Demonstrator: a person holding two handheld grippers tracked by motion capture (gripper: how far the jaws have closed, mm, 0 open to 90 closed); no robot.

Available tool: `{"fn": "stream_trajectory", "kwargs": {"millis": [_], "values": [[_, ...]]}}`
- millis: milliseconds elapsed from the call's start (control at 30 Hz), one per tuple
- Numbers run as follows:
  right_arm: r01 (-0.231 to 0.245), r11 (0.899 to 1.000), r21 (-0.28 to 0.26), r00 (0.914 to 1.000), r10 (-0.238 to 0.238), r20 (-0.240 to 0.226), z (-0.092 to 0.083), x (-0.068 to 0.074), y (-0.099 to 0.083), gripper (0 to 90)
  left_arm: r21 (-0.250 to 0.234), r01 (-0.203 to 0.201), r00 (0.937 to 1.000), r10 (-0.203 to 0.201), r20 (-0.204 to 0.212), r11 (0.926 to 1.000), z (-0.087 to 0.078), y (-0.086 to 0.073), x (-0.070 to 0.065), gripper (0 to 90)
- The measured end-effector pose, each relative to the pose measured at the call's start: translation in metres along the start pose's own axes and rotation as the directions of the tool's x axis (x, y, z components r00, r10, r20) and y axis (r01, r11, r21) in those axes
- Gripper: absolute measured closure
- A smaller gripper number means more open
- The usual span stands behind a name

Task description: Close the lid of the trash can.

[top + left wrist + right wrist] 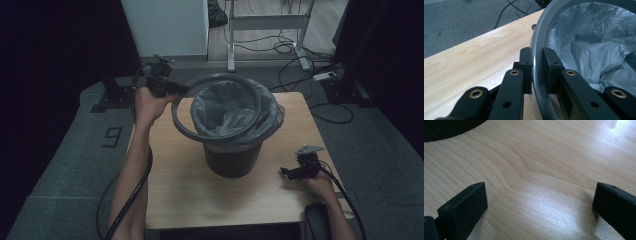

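Now, the grey ring (216, 109) is up off the bin (232, 150), tilted, its far edge raised above the bin's mouth and its near-left edge dipping down over the rim on the side toward the left gripper (167, 89). That gripper has the ring pinched at its left edge: in the left gripper view the two black jaws are clamped on the ring (537, 62) from either side, one pad on the outer face and one on the inner face, with the band running straight up between them. Inside the ring sits the crinkled grey liner bag (227, 112), its top folded out over the bin's rim, and the same bag (594, 47) shows through the hoop in the left gripper view. The bin itself, dark and round, stands near the middle of the wooden table (185, 200). The left hand (149, 104) is wrapped round the gripper's handle just left of the bin, forearm coming up from the near edge with its cable trailing below. Off to the right of the bin, low on the table near the front corner, rests the right gripper (286, 172), well apart from the bin and the ring. Its jaws stand wide, nothing between them, just bare wood grain (536, 177) under them in the right gripper view.
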State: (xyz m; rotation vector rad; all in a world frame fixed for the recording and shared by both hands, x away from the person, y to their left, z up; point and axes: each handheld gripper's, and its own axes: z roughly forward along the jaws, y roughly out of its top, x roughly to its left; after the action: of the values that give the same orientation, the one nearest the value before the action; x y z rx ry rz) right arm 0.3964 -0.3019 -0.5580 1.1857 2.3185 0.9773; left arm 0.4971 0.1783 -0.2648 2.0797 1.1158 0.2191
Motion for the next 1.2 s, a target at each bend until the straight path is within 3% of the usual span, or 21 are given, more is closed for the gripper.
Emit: {"fn": "stream_trajectory", "kwargs": {"millis": [233, 533, 1200], "values": [[-0.001, 1.0, 0.002, 1.0, 0.001, -0.001, 0.0, 0.0, 0.0, 0.0, 0.008, -0.038, 0.9993, 0.038, -0.002, 0.9993, 0.02, 0.012, -0.017, 79.3], [0.002, 1.0, 0.001, 1.0, -0.002, -0.001, 0.0, 0.0, 0.0, 0.0, 0.026, -0.062, 0.9976, 0.063, -0.029, 0.9977, 0.037, 0.019, -0.025, 79.2], [0.001, 1.0, 0.0, 1.0, -0.001, -0.002, 0.0, 0.0, 0.0, 0.0, 0.048, -0.102, 0.9912, 0.106, -0.079, 0.9936, 0.048, 0.018, -0.031, 78.8]]}}
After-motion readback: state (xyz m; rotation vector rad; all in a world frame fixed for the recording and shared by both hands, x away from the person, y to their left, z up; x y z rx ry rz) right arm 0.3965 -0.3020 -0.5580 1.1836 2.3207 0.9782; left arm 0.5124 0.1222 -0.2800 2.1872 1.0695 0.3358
